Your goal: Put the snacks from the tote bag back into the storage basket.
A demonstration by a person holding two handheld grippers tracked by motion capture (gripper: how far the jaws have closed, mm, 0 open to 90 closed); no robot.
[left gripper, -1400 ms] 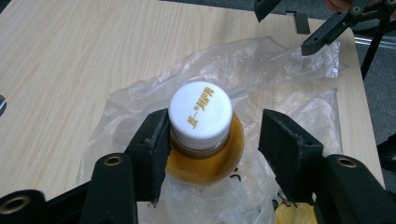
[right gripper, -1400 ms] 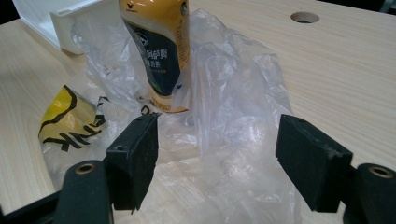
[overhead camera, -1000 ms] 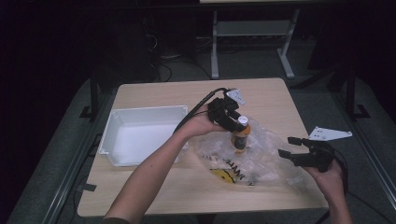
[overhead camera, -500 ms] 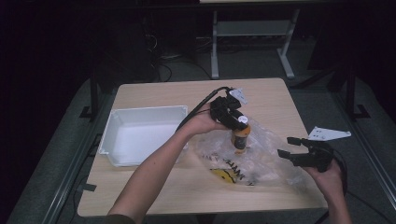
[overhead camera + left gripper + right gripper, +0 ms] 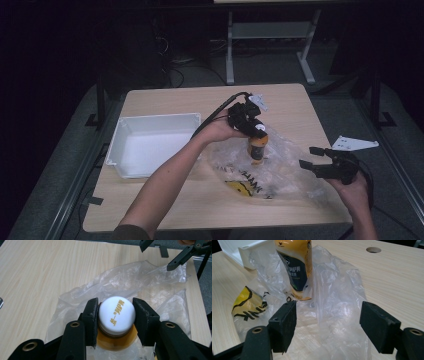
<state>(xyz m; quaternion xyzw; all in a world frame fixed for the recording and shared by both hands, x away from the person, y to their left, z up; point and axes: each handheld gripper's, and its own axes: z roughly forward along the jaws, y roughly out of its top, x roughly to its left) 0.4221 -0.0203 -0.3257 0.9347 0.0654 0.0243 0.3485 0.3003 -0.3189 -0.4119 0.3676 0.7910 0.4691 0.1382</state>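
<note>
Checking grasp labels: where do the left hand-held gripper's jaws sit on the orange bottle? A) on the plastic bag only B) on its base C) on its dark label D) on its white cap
D: in the left gripper view, the left hand-held gripper brackets the white round cap of the orange bottle.

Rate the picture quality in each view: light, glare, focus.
High view: dim, the room beyond the table near black, the bottle small and soft. Left gripper view: bright and even, the white cap sharp, its gold print readable, mild sheen on the plastic bag. Right gripper view: the bottle label crisp, the near jaws slightly soft, pale glare on the bag's folds.
</note>
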